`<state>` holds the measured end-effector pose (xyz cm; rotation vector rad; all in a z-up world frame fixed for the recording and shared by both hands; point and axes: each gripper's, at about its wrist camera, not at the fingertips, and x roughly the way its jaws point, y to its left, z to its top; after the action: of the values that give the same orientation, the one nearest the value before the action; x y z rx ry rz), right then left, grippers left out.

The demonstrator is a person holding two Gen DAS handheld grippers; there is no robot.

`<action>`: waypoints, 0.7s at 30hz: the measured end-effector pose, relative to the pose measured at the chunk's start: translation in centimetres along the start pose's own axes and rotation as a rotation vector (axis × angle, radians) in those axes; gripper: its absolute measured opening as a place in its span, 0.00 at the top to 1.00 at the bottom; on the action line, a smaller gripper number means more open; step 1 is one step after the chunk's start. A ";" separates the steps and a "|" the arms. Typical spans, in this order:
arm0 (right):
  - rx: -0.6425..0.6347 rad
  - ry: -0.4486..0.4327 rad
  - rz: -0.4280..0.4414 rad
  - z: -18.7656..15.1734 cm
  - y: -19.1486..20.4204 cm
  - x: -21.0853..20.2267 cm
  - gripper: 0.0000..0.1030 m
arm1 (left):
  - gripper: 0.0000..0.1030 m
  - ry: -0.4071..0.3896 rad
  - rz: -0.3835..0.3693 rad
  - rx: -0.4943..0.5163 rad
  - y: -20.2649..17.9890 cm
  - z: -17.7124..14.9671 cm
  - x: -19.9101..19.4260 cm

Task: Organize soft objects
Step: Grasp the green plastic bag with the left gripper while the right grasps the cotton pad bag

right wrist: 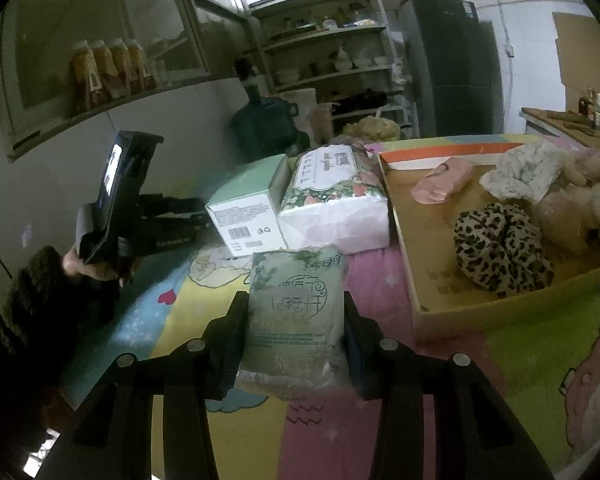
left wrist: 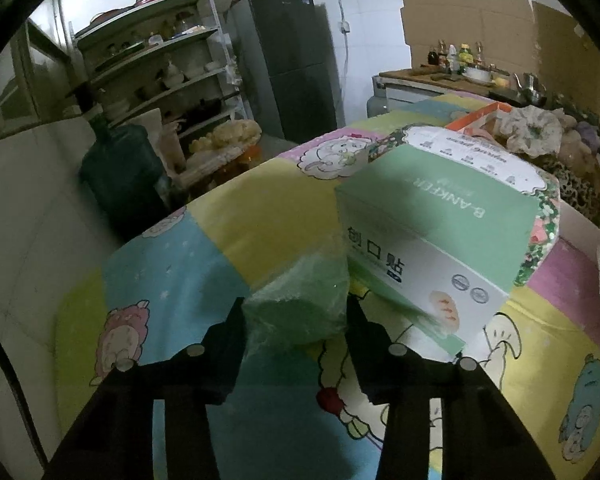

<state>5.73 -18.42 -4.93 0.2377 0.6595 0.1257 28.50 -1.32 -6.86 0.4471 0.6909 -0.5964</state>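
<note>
In the left wrist view my left gripper point(left wrist: 295, 302) is shut on a soft green pad in clear wrap point(left wrist: 300, 280), low over the cartoon tablecloth point(left wrist: 204, 240). The pad touches a green-and-white carton point(left wrist: 432, 248); a floral tissue pack point(left wrist: 480, 160) lies behind the carton. In the right wrist view my right gripper point(right wrist: 294, 296) is shut on a green tissue packet point(right wrist: 296, 320), in front of the carton point(right wrist: 246, 216) and the floral pack point(right wrist: 336, 200). A cardboard tray point(right wrist: 500, 304) to the right holds a leopard scrunchie point(right wrist: 500, 252), a white scrunchie point(right wrist: 524, 172) and a pink piece point(right wrist: 440, 184).
A hand point(right wrist: 84, 268) holds the left gripper's handle at the table's left edge. Beyond the table stand a blue water jug point(left wrist: 120, 168), a loaded shelf rack point(left wrist: 160, 60), a dark fridge point(left wrist: 296, 64) and a counter with bottles point(left wrist: 460, 68). Plush pieces point(right wrist: 580, 200) fill the tray's far end.
</note>
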 end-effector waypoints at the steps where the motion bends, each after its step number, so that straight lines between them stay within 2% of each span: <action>1: -0.002 0.000 0.004 0.0 0.0 0.0 0.57 | 0.56 -0.006 -0.005 -0.009 0.0 -0.1 -0.3; 6: -0.015 -0.005 0.018 0.1 0.3 -0.1 0.57 | 0.56 -0.026 0.021 -0.036 0.1 -0.5 -1.9; 10: -0.031 -0.015 0.035 0.3 0.6 -0.4 0.57 | 0.56 -0.056 0.059 -0.100 0.7 -1.0 -4.3; 15: -0.058 -0.039 0.054 0.8 1.2 -1.1 0.57 | 0.56 -0.124 0.095 -0.179 0.6 -1.3 -8.1; 21: -0.068 -0.073 0.065 1.6 1.2 -1.8 0.57 | 0.56 -0.210 0.116 -0.245 -1.6 -0.8 -12.2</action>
<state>5.27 -17.86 -2.31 0.1976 0.5742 0.2004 19.59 2.31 0.84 0.1915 0.5254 -0.4344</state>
